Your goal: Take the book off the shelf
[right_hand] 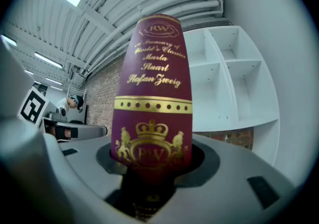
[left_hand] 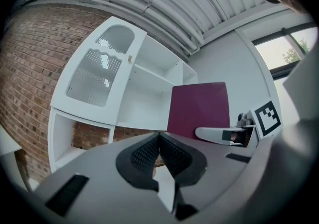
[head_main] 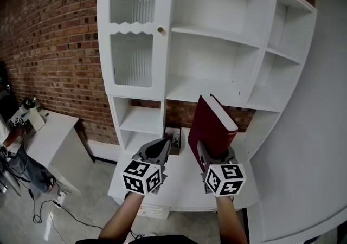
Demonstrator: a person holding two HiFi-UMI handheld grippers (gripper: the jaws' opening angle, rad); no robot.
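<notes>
A dark red hardback book (head_main: pixel 212 123) with gold lettering stands upright in my right gripper (head_main: pixel 215 154), whose jaws are shut on its lower spine end. It hangs in front of the white shelf unit (head_main: pixel 211 83), clear of the shelves. In the right gripper view the book's spine (right_hand: pixel 153 93) fills the middle, rising out of the gripper (right_hand: pixel 152 163). My left gripper (head_main: pixel 162 148) is held beside it on the left, shut and empty. In the left gripper view its ribbed pads (left_hand: pixel 172 154) meet at a point, and the book's cover (left_hand: pixel 199 108) shows to the right.
The shelf unit has glass doors (head_main: pixel 132 31) at upper left, open compartments and a white counter (head_main: pixel 181 186) below. A small dark object (head_main: pixel 173 140) sits at the counter's back. A brick wall (head_main: pixel 49 42) is behind, a white table (head_main: pixel 51 140) and floor cables (head_main: pixel 49 210) at left.
</notes>
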